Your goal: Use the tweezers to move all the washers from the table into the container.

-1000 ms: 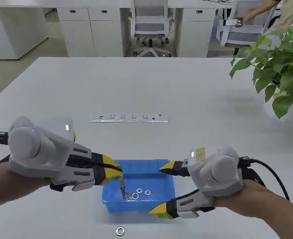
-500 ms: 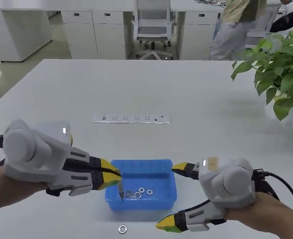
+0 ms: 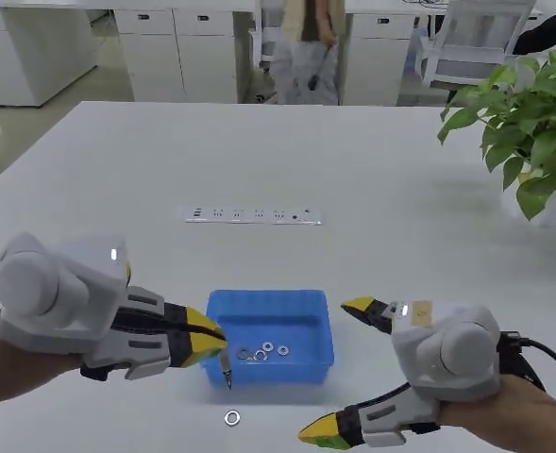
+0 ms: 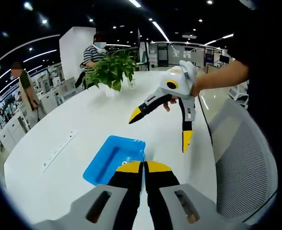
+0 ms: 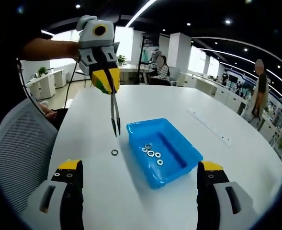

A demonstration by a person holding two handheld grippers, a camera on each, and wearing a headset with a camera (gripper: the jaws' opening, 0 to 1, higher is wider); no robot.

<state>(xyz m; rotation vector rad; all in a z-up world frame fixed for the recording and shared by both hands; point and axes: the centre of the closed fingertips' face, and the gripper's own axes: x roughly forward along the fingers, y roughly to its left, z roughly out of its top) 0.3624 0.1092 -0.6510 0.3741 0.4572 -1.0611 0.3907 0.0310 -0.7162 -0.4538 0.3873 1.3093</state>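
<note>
A blue container (image 3: 301, 317) sits on the white table and holds several washers (image 3: 261, 353). One washer (image 3: 231, 417) lies on the table just in front of it. My left gripper (image 3: 210, 336) is shut on the metal tweezers (image 3: 226, 366), whose tips hang over the table beside the container's near left corner. The right gripper view shows the tweezers (image 5: 115, 112) pointing down just behind the loose washer (image 5: 114, 152), left of the container (image 5: 179, 158). My right gripper (image 3: 336, 371) is open and holds nothing, off the container's right side. The left gripper (image 4: 143, 166) view shows its jaws closed together.
A white power strip (image 3: 251, 216) lies farther back on the table. A potted plant (image 3: 528, 113) stands at the right edge. Office chairs, cabinets and a person (image 3: 306, 38) are beyond the table's far edge.
The tweezers' tips have come out of the container to the table in front of its near left corner. My right gripper has drawn back to the right, away from the container.
</note>
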